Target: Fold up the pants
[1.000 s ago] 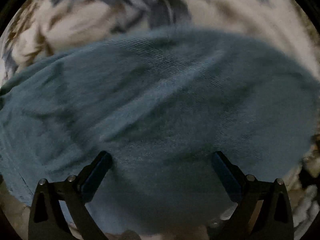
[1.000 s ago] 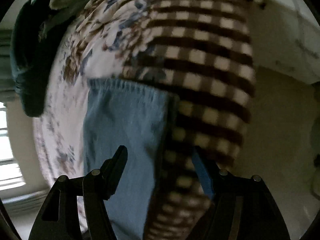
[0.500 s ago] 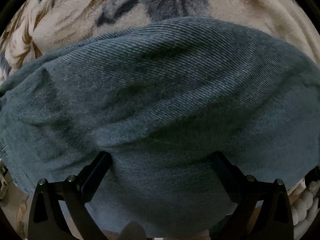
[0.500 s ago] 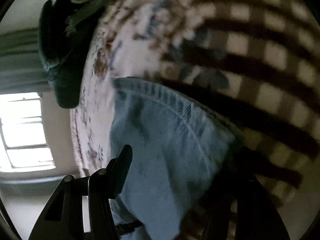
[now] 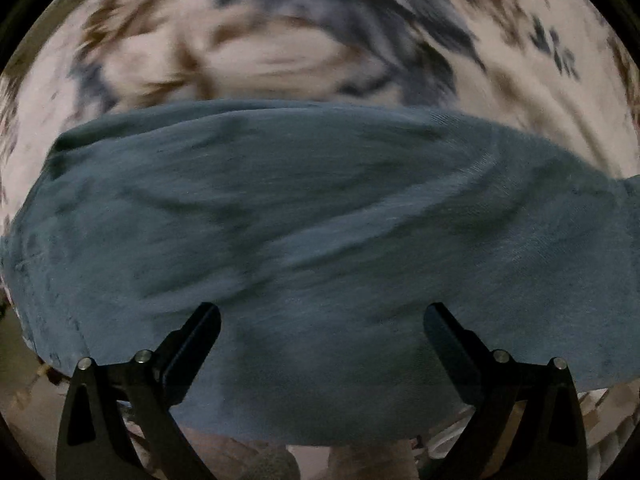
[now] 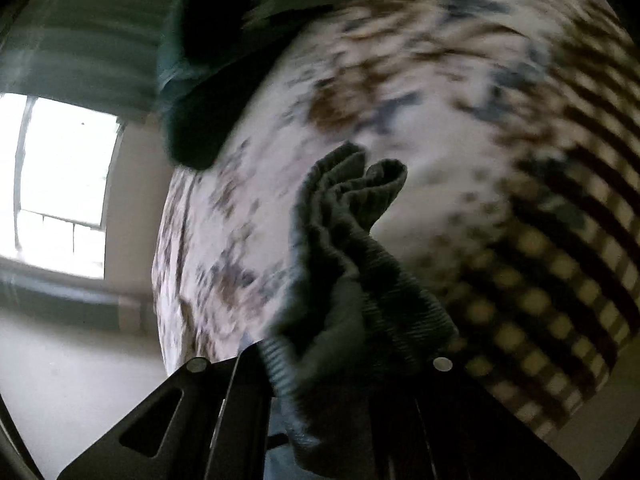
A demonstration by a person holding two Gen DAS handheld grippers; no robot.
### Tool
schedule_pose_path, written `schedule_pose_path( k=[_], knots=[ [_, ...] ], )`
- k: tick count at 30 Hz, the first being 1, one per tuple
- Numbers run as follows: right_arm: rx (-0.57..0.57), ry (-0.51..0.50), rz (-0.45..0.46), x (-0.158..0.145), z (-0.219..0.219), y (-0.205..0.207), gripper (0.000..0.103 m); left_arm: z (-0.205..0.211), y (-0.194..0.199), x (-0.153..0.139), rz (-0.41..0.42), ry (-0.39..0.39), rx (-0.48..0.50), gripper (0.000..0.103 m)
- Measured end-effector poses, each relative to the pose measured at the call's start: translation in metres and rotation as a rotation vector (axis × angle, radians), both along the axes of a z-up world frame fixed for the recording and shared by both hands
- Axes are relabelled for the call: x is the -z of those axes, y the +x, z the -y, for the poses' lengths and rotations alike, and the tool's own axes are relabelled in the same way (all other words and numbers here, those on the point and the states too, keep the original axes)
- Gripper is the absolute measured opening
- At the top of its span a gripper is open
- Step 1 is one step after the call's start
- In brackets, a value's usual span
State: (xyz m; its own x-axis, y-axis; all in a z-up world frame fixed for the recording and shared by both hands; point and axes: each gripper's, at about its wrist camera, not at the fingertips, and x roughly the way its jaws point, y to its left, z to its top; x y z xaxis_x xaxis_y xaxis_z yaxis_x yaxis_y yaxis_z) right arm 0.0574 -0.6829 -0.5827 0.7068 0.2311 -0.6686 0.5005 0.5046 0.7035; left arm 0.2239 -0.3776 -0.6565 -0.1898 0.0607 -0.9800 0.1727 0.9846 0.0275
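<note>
With your right gripper [image 6: 340, 364] just closed and pinching a bunched fold of the pants [image 6: 352, 240] and your left gripper [image 5: 322, 332] spread above the denim on the bedspread [image 5: 280, 40], a hard pull could slip the thin pinch free.

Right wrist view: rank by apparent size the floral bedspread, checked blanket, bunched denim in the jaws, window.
1. floral bedspread
2. checked blanket
3. bunched denim, pinched in the right gripper; nearness inflates it, so its rank against the blanket is unsure
4. window
</note>
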Motion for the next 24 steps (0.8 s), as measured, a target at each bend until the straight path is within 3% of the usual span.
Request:
schedule_pose_path(
  k=[4, 8, 16, 19, 20, 22, 24],
  knots=[
    [-0.135, -0.05, -0.008, -0.022, -0.063, 0.028, 0.007, -0.037, 0.002, -0.018, 0.054, -0.028, -0.053, 0.103],
    [-0.269, -0.101, -0.029, -0.022, -0.147, 0.052, 0.007, -0.089, 0.002, -0.03, 0.09, -0.043, -0.118, 0.103],
    [-0.593, -0.179, -0.131, 0.045, -0.367, 0.084, 0.007, -0.224, -0.007, -0.041, 0.131, -0.017, -0.28, 0.103],
    [-0.68, -0.23, -0.207, 0.078, -0.425, 0.084, 0.008, -0.26, -0.008, -0.04, 0.143, 0.002, -0.307, 0.103],
    [-0.694, -0.227, -0.277, 0.093, -0.44, 0.088, 0.015, -0.267, -0.009, -0.042, 0.149, 0.01, -0.31, 0.103],
    [-0.678, -0.209, -0.305, 0.095, -0.445, 0.09, 0.023, -0.278, -0.008, -0.047, 0.171, 0.005, -0.324, 0.103],
    [-0.701, -0.121, -0.289, 0.083, -0.444, 0.091, 0.046, -0.28, -0.004, -0.055, 0.197, -0.033, -0.334, 0.103]
  ],
)
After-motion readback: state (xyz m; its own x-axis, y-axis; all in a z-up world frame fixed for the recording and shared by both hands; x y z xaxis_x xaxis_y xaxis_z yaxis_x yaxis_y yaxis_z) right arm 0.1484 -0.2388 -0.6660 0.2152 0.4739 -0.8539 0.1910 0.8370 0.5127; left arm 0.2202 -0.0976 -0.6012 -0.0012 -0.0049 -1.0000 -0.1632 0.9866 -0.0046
